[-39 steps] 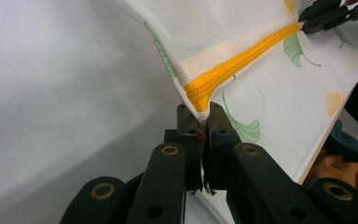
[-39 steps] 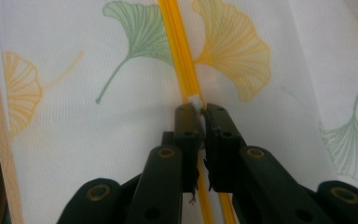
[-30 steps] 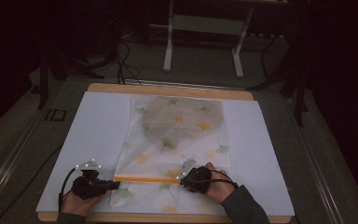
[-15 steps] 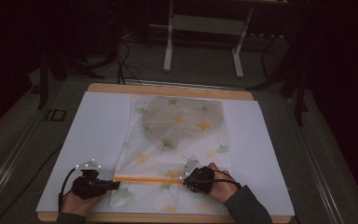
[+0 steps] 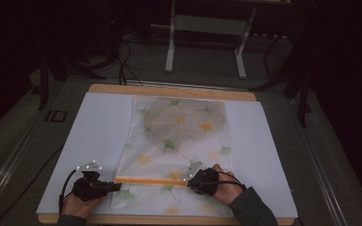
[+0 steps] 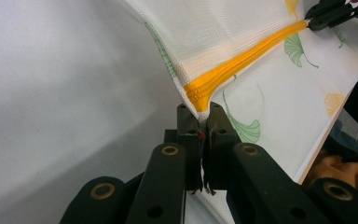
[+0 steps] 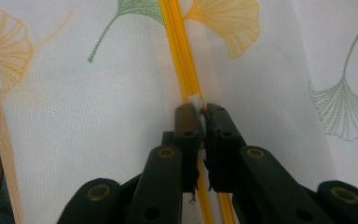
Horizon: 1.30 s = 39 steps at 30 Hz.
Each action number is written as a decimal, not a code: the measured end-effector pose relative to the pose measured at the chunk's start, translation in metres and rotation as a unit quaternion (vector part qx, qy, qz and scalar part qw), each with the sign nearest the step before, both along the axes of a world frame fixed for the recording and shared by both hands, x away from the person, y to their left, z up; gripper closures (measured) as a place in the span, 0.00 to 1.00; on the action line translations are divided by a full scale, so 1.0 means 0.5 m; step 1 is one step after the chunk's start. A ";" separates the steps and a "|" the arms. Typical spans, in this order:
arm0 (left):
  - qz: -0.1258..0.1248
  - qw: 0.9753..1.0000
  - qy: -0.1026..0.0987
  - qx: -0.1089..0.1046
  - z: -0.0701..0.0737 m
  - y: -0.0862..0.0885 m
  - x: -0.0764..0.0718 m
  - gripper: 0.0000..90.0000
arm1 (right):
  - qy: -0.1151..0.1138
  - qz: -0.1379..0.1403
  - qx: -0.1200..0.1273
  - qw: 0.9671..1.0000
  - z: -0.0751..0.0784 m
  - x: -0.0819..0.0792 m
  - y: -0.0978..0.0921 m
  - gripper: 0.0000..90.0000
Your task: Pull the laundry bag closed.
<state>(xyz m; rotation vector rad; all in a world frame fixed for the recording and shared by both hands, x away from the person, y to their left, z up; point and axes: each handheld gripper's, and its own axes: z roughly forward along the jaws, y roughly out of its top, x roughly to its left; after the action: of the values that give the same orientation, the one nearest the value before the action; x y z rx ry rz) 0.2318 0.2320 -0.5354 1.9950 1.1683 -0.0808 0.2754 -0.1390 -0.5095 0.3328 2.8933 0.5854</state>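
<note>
My left tool (image 6: 204, 122) and right tool (image 7: 201, 112) are each clamped on one end of the orange zipper (image 5: 151, 181), which runs across the mesh bag (image 5: 179, 141) lying lengthwise away from me on the counter (image 5: 99, 122).

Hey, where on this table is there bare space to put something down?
Bare white cover left of the mesh bag, and a strip right of it toward the table edge. Crowded along the near edge, where the left gripper and right gripper pinch the orange zipper.
</note>
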 end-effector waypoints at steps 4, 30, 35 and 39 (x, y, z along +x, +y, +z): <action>0.000 1.000 0.000 0.000 0.000 0.000 0.000 0.97 | 0.000 -0.002 -0.002 1.000 0.000 0.000 -0.003 0.94; 0.001 1.000 0.002 0.000 0.000 0.001 0.001 0.97 | -0.001 -0.002 -0.025 1.000 0.005 -0.001 -0.027 0.94; 0.000 1.000 0.002 0.000 0.000 0.000 0.001 0.97 | 0.003 -0.007 -0.023 1.000 0.005 -0.002 -0.038 0.94; 0.000 1.000 0.002 0.000 0.000 0.001 0.001 0.97 | 0.002 -0.005 -0.025 1.000 0.005 -0.003 -0.039 0.94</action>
<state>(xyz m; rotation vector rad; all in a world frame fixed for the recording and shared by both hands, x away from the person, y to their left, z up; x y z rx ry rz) 0.2323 0.2324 -0.5353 1.9952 1.1696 -0.0848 0.2741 -0.1587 -0.5069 0.3435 2.9032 0.5116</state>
